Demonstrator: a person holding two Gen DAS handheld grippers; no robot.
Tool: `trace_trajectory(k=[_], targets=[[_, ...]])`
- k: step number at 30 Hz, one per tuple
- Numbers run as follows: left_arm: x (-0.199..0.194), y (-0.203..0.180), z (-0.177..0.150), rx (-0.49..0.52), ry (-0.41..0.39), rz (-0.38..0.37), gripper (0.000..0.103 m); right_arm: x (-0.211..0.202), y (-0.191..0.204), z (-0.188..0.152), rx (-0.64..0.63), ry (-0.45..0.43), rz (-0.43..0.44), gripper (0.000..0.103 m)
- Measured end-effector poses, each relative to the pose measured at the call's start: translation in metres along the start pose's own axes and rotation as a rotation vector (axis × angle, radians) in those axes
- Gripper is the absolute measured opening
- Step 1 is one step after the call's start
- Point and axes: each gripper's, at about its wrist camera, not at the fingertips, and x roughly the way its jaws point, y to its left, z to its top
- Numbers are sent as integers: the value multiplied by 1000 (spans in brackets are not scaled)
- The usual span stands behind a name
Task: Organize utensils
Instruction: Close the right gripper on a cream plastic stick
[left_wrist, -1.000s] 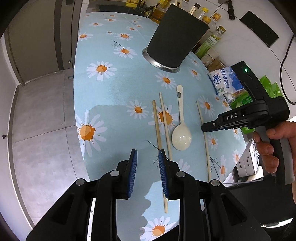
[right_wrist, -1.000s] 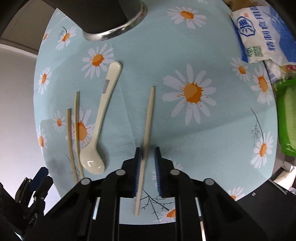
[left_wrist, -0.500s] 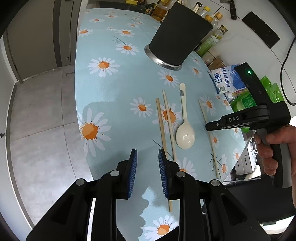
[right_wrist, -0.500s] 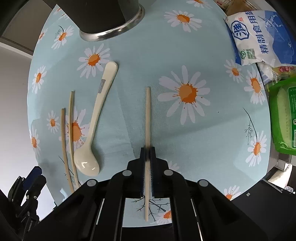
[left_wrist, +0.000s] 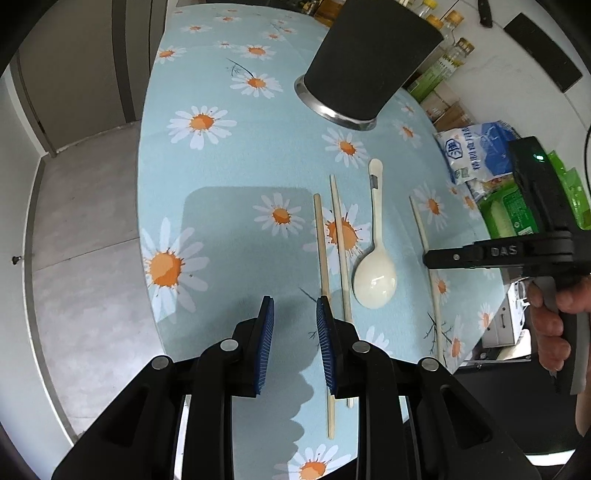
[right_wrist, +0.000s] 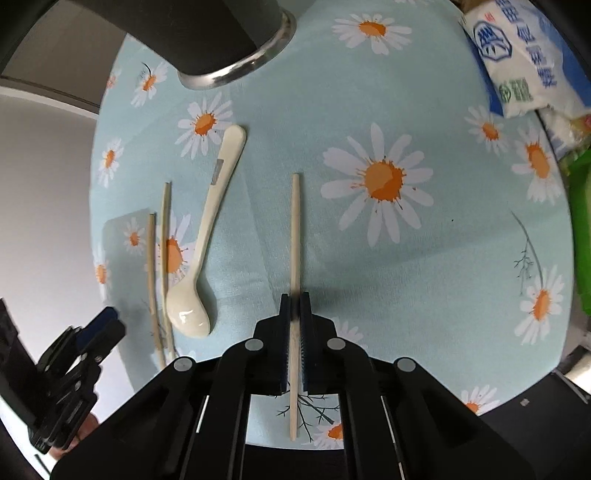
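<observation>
Carrying toward the black holder (right_wrist: 221, 33) standing far down the daisy bench (right_wrist: 424, 258), I am clamping my right tongs (right_wrist: 294, 306) on a lone chopstick (right_wrist: 294, 229) low along its length, risking pivoting, while my left tongs (left_wrist: 294, 317) are hovering parted and empty beside the pair (left_wrist: 330, 236) and spoon (left_wrist: 375, 273).

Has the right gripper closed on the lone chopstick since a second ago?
Yes. The right gripper, open around it before, is now shut on the lone chopstick, which has swung parallel to the fingers; the spoon lies unmoved.
</observation>
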Motion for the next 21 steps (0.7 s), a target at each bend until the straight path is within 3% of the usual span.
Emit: trace_trajectory(k=[9,21], targets=[[21,-17,9,4,81,84,23,-20,-22,2,-59,-15,171,6],[39,-44,18,26,175,227,23,-53,-23,12,-173,-29,298,6]])
